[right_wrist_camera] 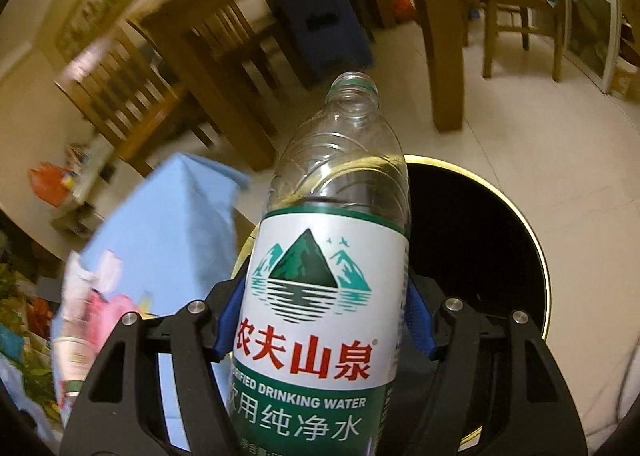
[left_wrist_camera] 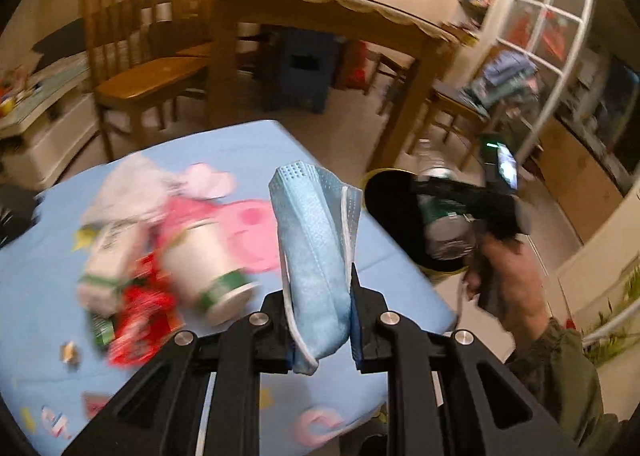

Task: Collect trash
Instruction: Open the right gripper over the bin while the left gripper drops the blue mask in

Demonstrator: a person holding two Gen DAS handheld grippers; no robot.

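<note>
1. The face mask (left_wrist_camera: 316, 248), pale blue with white ear loops, is folded and stands up between the fingers of the left gripper (left_wrist_camera: 320, 296), whose jaws are clamped on it; it hangs above the near right part of the table (left_wrist_camera: 224, 143).
2. The water bottle (right_wrist_camera: 324, 296), clear plastic with a white-and-green label and no cap, is pinched at its label by the blue pads (right_wrist_camera: 418, 320) of the right gripper (right_wrist_camera: 320, 320) (jaws set wide, pressed against both sides). Its open neck points forward and away from the camera.
3. The bottle is over the near left rim of the trash bin (right_wrist_camera: 500, 248), a round black bin with a gold rim that stands on the pale floor just beside the table's right edge.
4. In the left wrist view a hand (left_wrist_camera: 508, 280) in an olive sleeve holds the right gripper over the bin.
5. On the table's blue cartoon-print cloth, toward the left edge, lies blurred litter: a white paper cup (left_wrist_camera: 208, 260) on its side with a green band, a white carton (left_wrist_camera: 108, 260), a red wrapper (left_wrist_camera: 140, 316) and crumpled tissue (left_wrist_camera: 132, 187).
6. A small foil scrap (left_wrist_camera: 69, 352) lies apart, near the left edge.
7. Beyond stand a wooden dining table (left_wrist_camera: 320, 19) and chairs (left_wrist_camera: 132, 55).
</note>
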